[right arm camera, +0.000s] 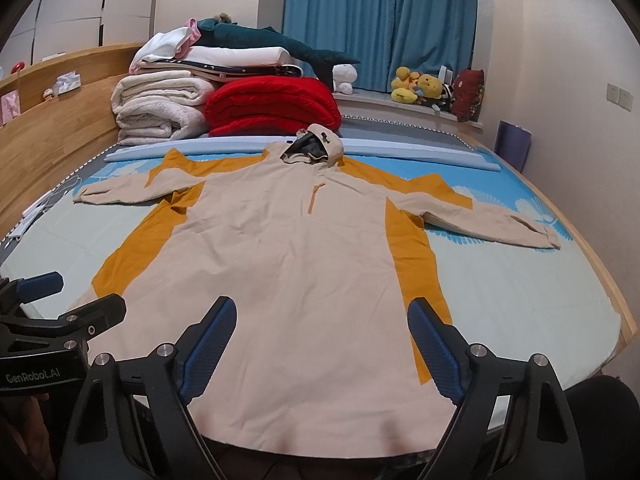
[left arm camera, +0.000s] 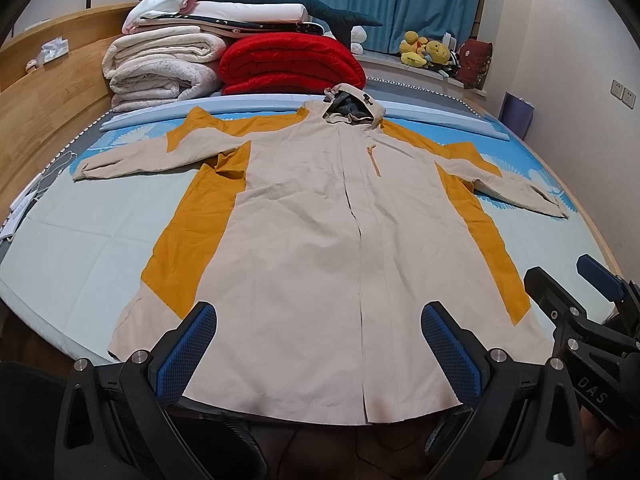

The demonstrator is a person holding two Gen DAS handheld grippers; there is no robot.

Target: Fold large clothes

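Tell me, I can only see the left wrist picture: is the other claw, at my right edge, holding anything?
Observer: No. The right gripper is open above the jacket hem, with nothing between its pads.
Operator: Any writing on mine?
Observer: Yes. The left gripper has GenRobot.AI printed on its side.
Operator: Anything else I miss?
Observer: A pink card stands on the wooden ledge at far left.

"DAS" on the right tongs (left arm camera: 596,280); "GenRobot.AI" on the left tongs (right arm camera: 52,296).
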